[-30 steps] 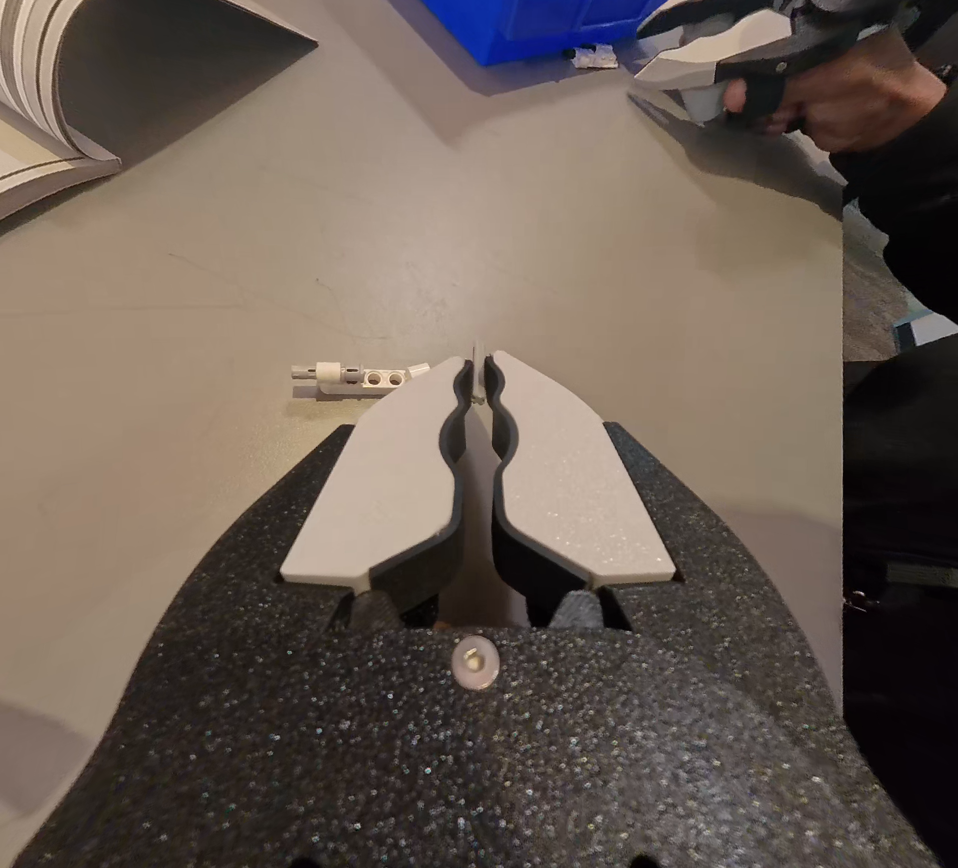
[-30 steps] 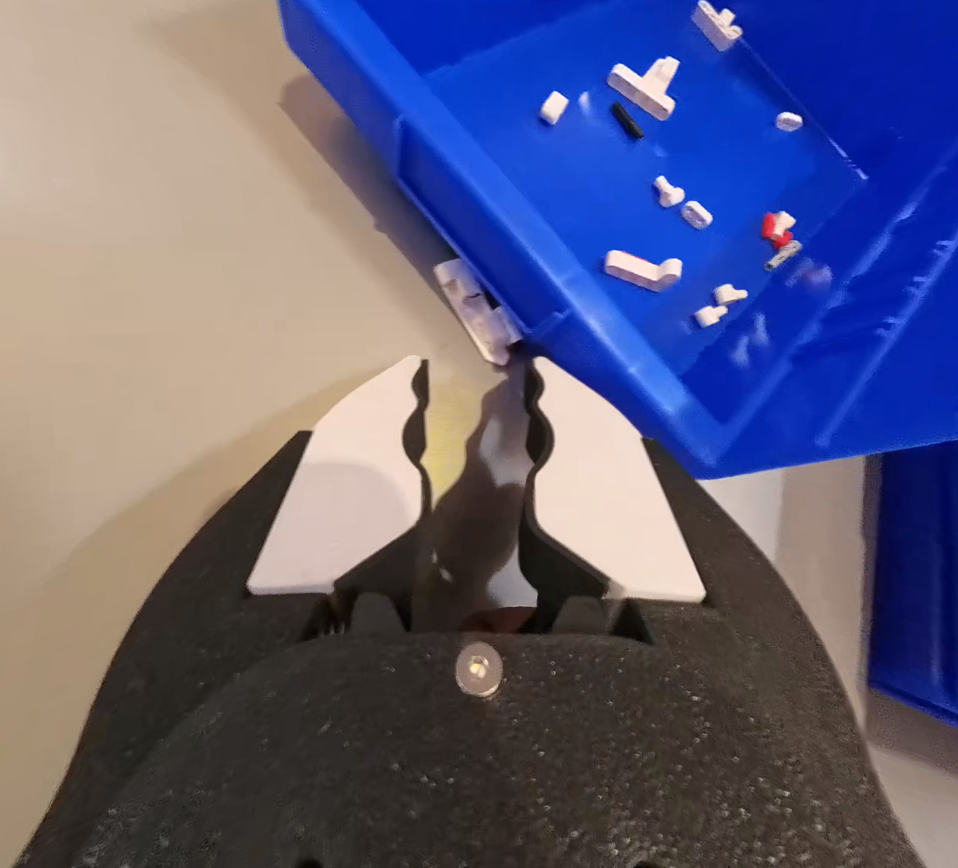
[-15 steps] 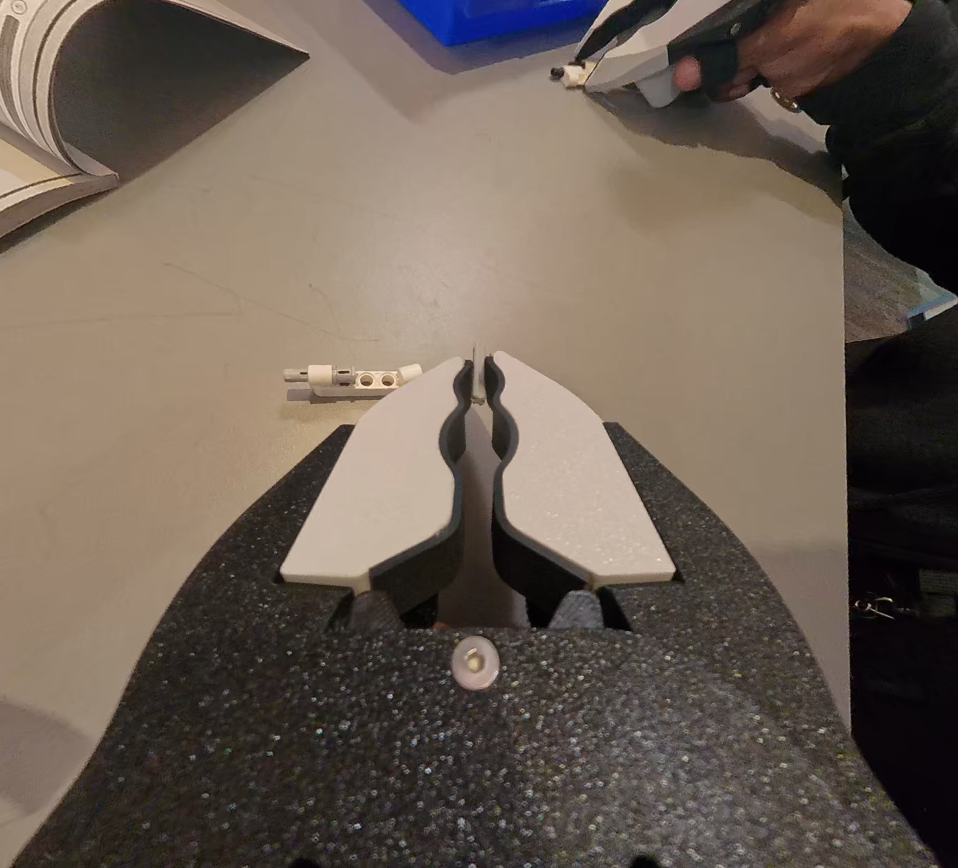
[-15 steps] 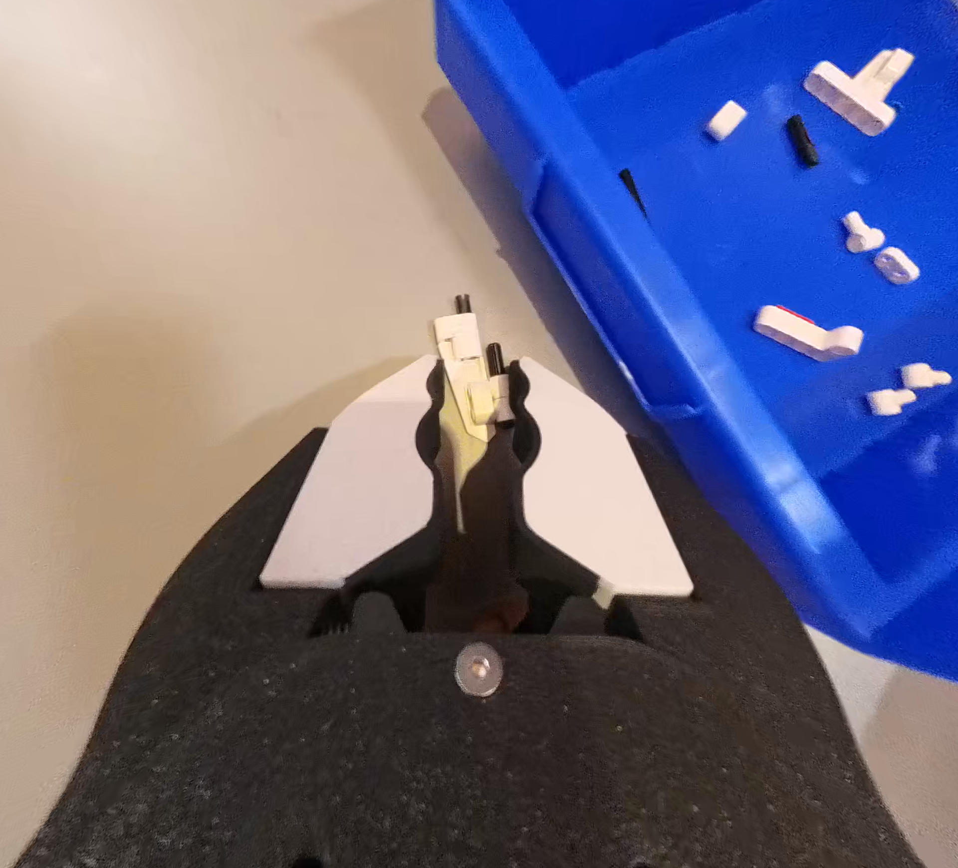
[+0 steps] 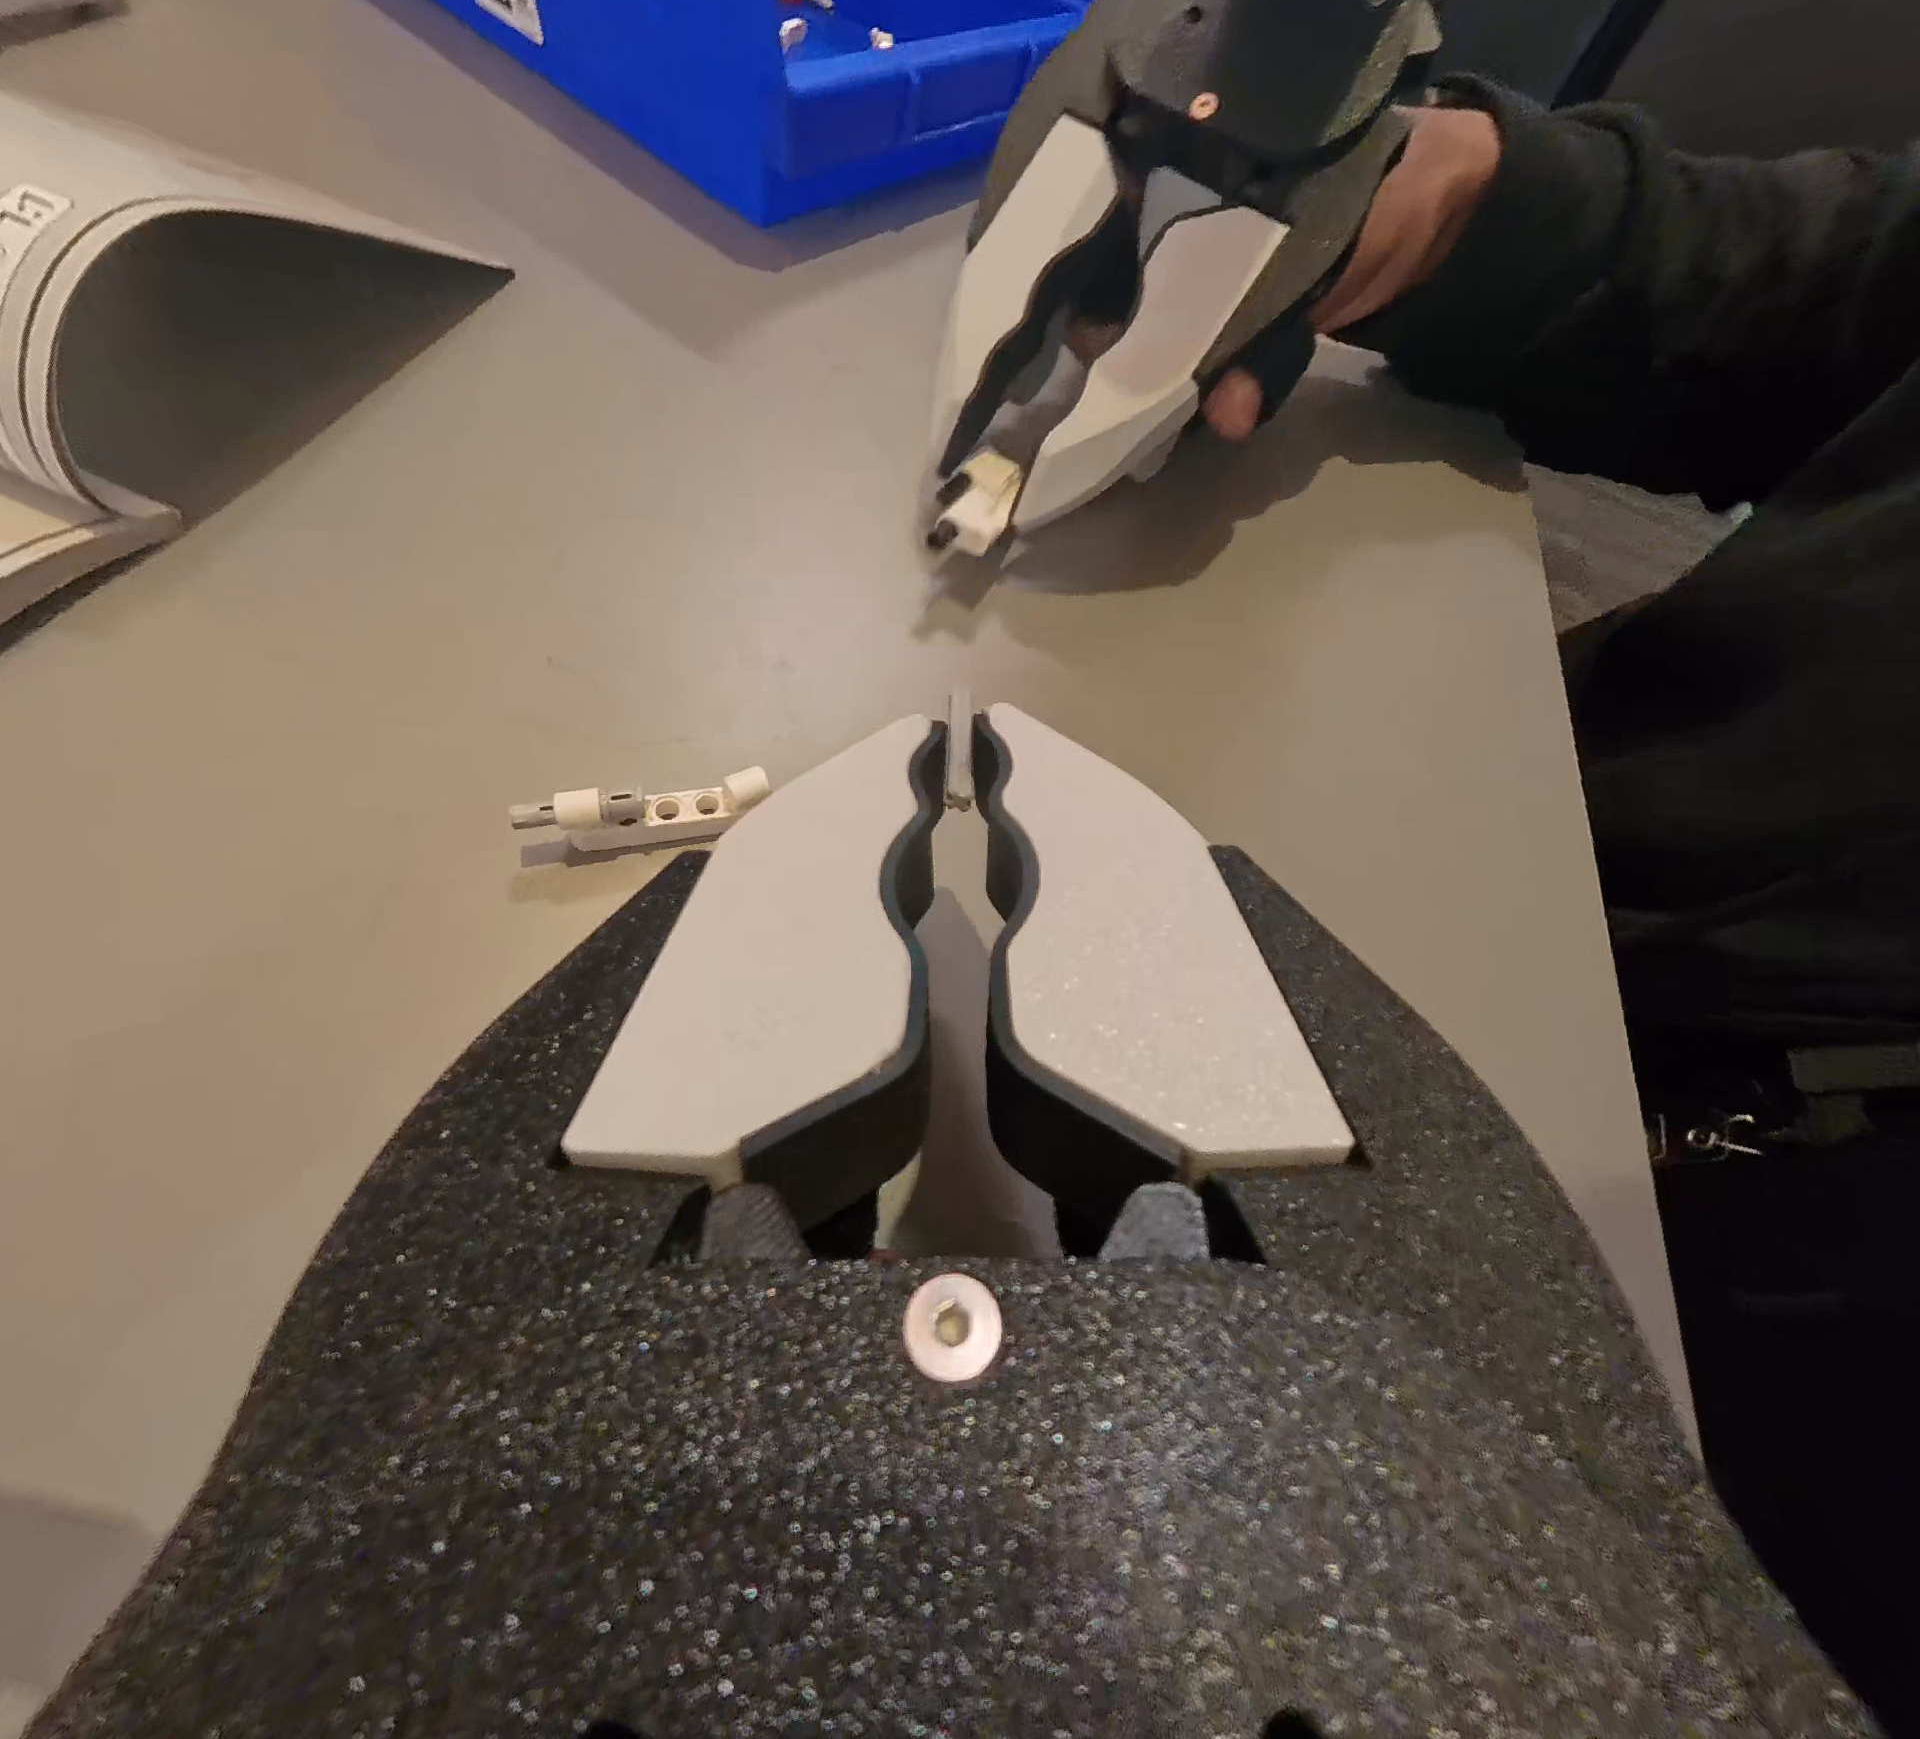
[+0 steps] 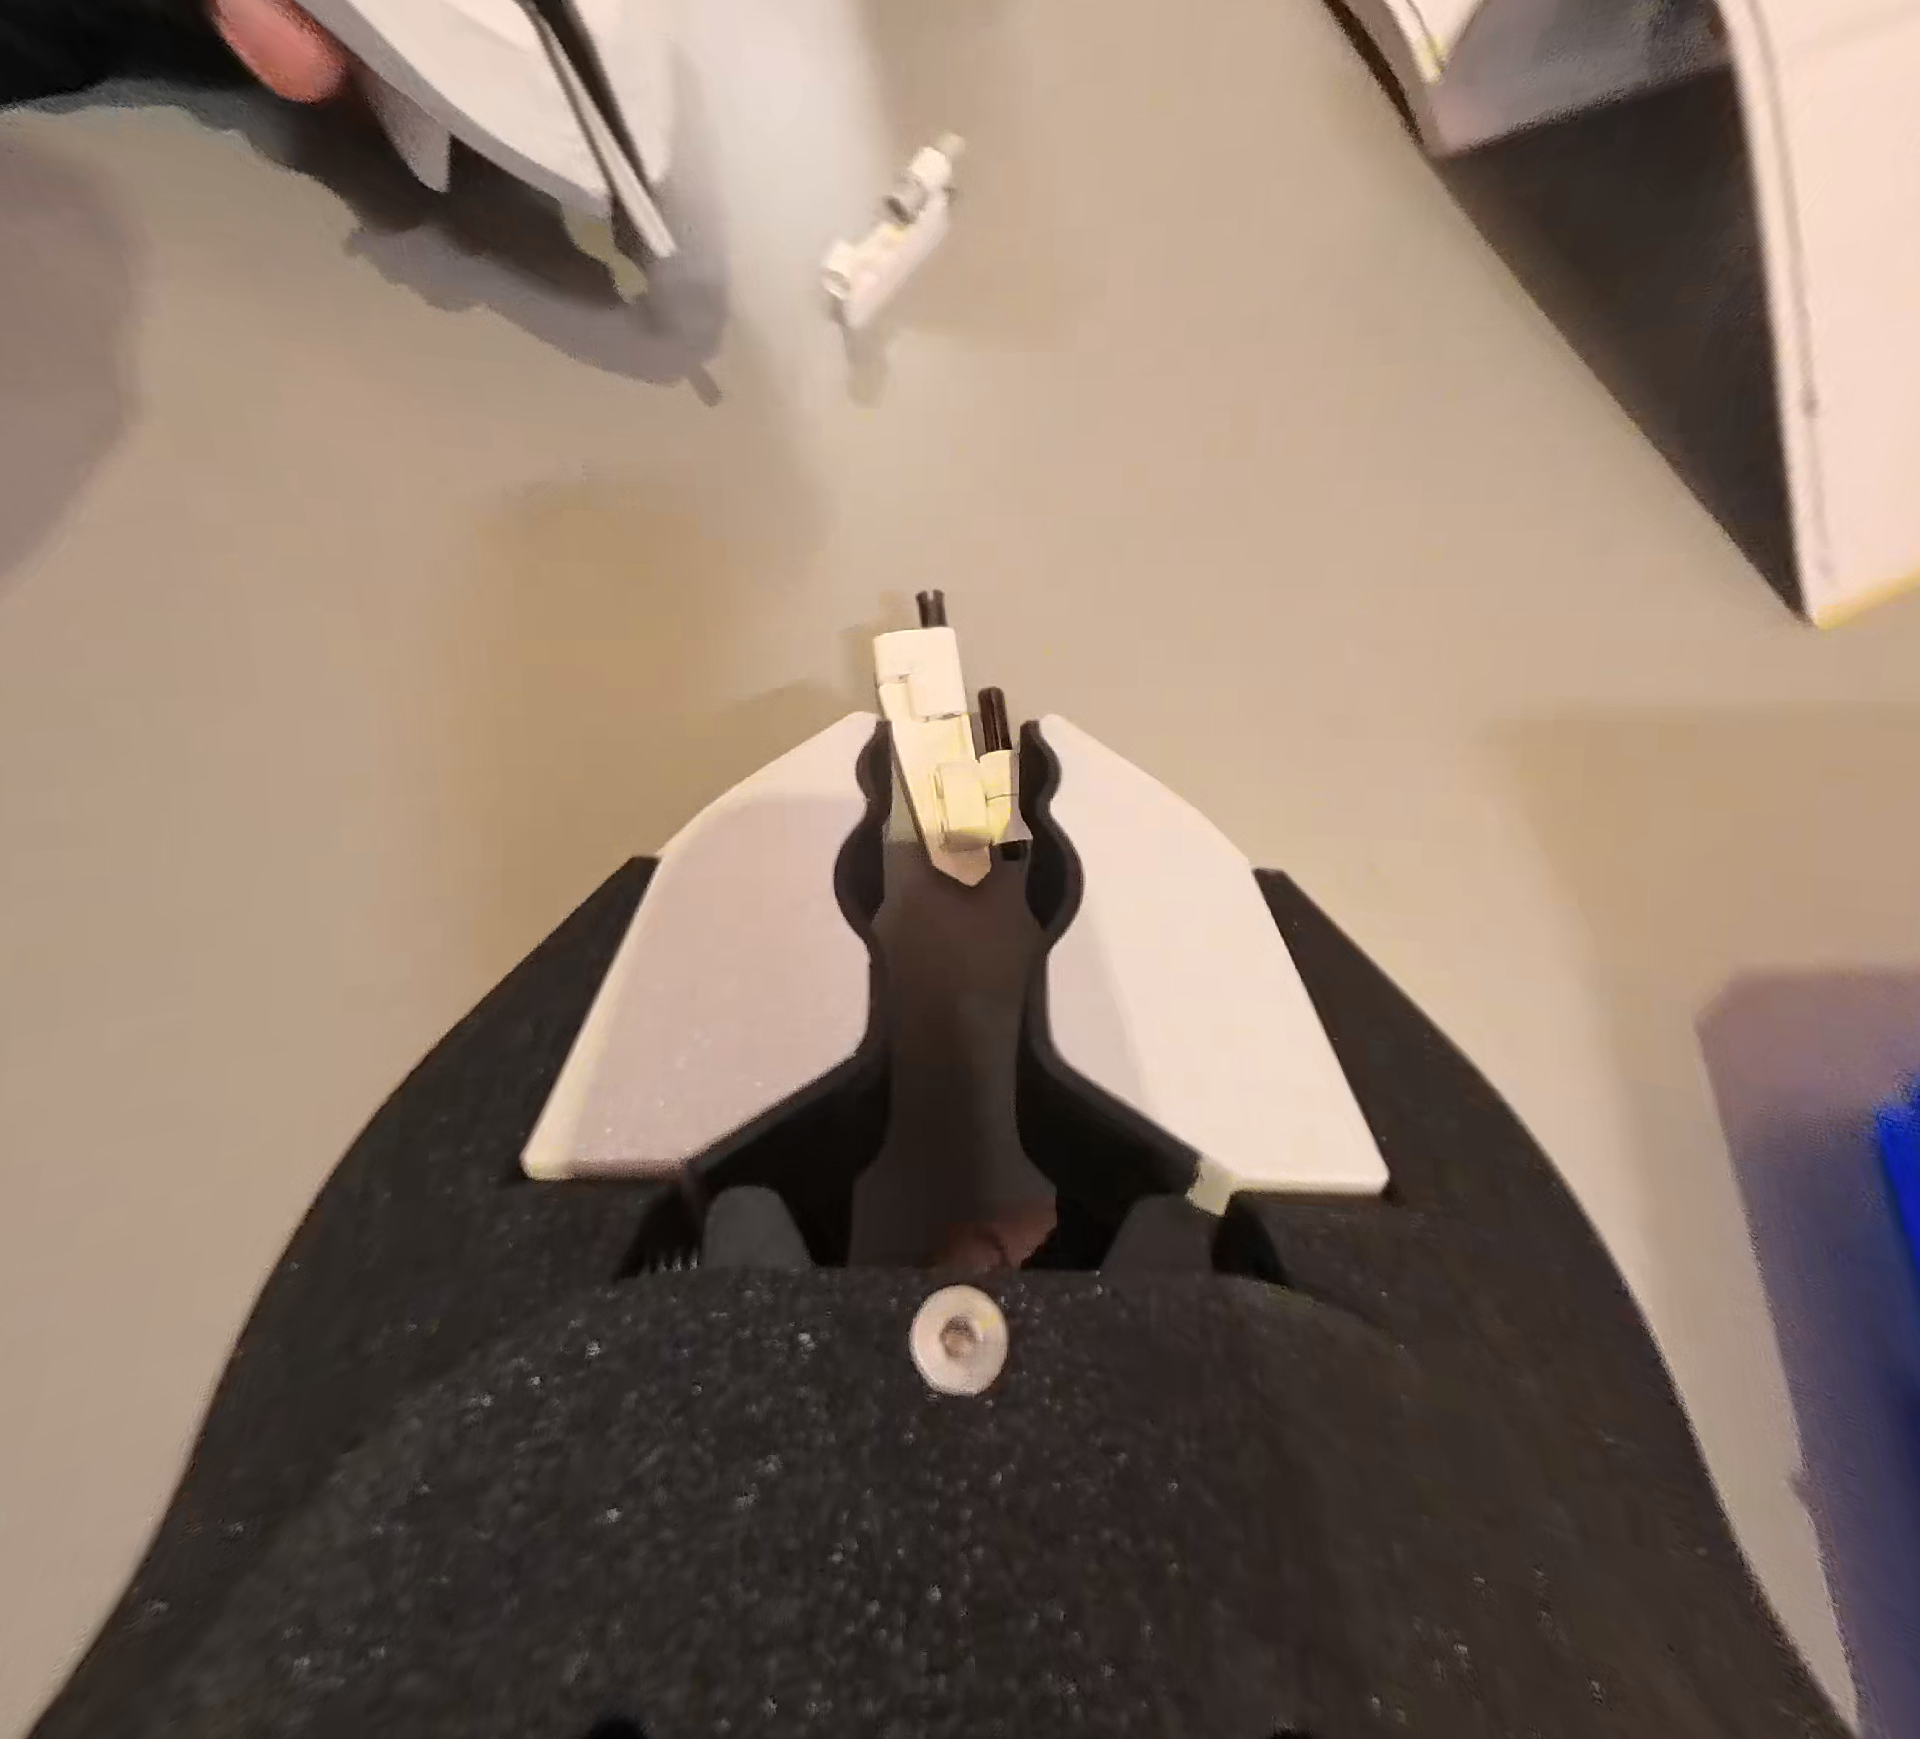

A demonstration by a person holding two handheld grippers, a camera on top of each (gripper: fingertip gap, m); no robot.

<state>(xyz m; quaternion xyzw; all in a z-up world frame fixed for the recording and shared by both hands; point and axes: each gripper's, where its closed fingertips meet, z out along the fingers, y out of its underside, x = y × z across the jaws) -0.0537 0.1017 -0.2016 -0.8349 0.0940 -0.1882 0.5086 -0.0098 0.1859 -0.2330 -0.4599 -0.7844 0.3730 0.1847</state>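
Grey tabletop (image 5: 416, 546) is filling the left wrist view. The left gripper (image 5: 961, 744) is pinching a thin grey rod (image 5: 960, 754) between its nearly closed fingertips; the rod's long axis is running straight forward along the fingers, its tip poking just past them. Just left of the fingertips, a small white and grey brick assembly (image 5: 639, 811) is lying flat on the table, its long axis running left to right. Farther ahead and slightly right, the right gripper (image 5: 987, 494), held by a gloved hand (image 5: 1382, 235), is tilting down toward the table and clamping a white brick piece with black pins (image 5: 971, 513). A blue bin (image 5: 727, 27) is sitting toward the far edge, and a curled open booklet (image 5: 156, 318) is lying at the left edge.

In the right wrist view, the right gripper (image 6: 956, 733) is gripping the white brick piece with black pins (image 6: 930, 723), which is pointing forward and leaning slightly left, one black pin sticking out ahead. The brick assembly (image 6: 888, 245) is lying beyond it, with the left gripper (image 6: 623, 214) at the upper left and the booklet (image 6: 1662, 131) at the upper right.
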